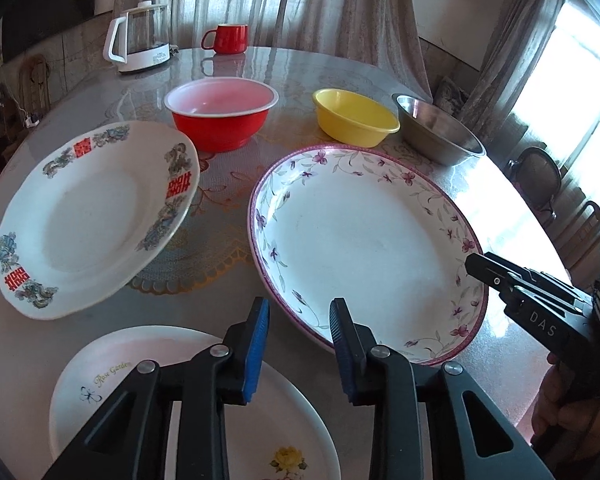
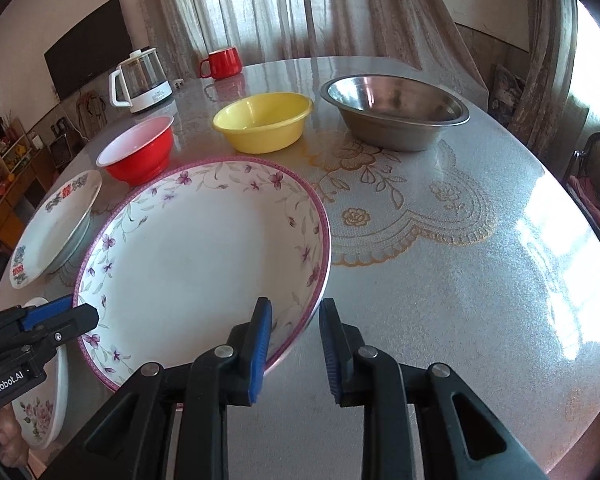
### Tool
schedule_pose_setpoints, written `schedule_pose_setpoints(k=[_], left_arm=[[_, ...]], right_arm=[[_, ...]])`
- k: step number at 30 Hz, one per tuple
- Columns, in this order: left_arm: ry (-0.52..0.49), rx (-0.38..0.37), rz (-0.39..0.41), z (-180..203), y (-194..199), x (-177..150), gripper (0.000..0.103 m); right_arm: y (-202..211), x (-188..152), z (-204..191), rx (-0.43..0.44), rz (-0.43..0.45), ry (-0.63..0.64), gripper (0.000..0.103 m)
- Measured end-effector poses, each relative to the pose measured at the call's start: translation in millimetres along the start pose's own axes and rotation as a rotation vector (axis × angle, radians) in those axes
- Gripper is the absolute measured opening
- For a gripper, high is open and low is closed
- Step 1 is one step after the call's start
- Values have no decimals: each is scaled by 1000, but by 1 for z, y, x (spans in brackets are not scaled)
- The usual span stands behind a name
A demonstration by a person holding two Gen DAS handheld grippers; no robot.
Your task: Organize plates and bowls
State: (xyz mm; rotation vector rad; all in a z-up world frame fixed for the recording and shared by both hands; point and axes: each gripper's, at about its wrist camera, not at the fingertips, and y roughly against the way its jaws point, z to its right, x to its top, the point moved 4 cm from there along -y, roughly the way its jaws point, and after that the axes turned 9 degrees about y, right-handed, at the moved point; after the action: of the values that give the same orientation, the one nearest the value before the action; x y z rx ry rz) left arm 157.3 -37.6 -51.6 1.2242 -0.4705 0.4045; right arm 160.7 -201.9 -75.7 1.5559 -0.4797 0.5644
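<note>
Porcelain, glazed and breakable, the purple-flowered plate (image 1: 364, 248) lay on the bench (image 2: 440, 280) in front of three bowls, between the two grippers. The left gripper (image 1: 300, 320) hovered at its near rim, jaws narrow and empty. The right gripper (image 2: 294, 320) straddled the opposite rim, seemingly not yet pinching. Stiff and slippery, it wanted a firm rim hold.

A large white plate (image 1: 364, 248) bears purple flowers and a pink rim. A white plate (image 1: 88, 220) shows red characters and grey-blue motifs. Bowls: red plastic bowl (image 1: 220, 116), yellow plastic bowl (image 1: 354, 116), silver steel bowl (image 1: 436, 128).
</note>
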Motion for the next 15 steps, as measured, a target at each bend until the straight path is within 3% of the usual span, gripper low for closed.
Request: schedule_pose_setpoints(k=[7,9,15], left_arm=[[24,24,49,-13,12,4,33],[38,27,60,-20,18,4,43],[92,58,114,-45,35,10,45]], right_arm=[[15,10,-9,-5,53,26,25],[17,14,-15,8,66,40,25],[17,28,-55,148,81,130,32]])
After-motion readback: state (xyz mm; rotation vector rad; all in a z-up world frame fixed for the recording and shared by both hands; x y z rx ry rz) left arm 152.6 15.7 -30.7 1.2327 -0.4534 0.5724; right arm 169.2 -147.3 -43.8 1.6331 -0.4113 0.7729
